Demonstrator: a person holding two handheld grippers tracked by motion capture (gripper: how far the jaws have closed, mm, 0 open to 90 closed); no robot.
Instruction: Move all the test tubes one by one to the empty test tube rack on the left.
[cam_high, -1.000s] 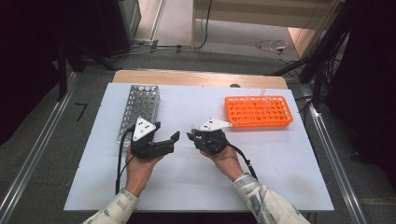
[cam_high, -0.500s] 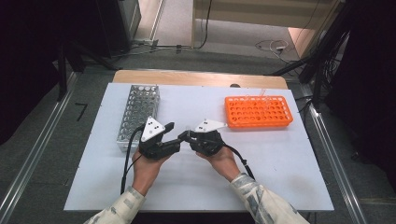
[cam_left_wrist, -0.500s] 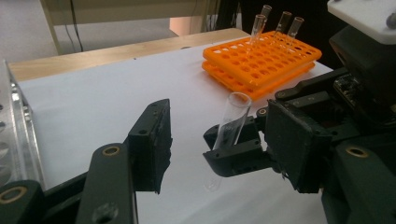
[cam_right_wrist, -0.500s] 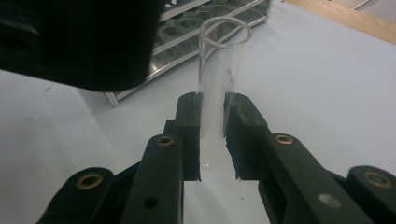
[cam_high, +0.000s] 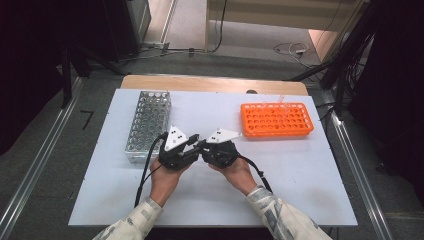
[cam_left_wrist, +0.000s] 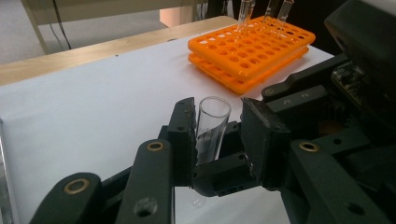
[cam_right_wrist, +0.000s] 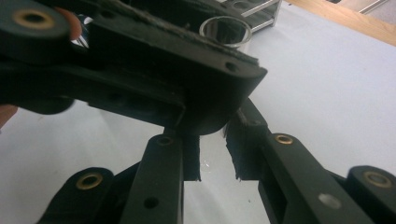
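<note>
glass test tube (cam_left_wrist: 211, 128) upright between both grippers, mid-table.
metal rack (cam_high: 149, 122) beside left gripper (cam_high: 186, 151), orange rack (cam_high: 276, 120) beyond right gripper (cam_high: 205, 147). tube's long axis vertical, mouth up; right jaws clamp its lower part, left jaws have just been closing about its upper part, one pad not yet touching.

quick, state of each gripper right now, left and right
left gripper: jaws just been closing around a clear test tube; full pinch cannot be told.
right gripper: shut on the lower part of that same test tube.
</note>
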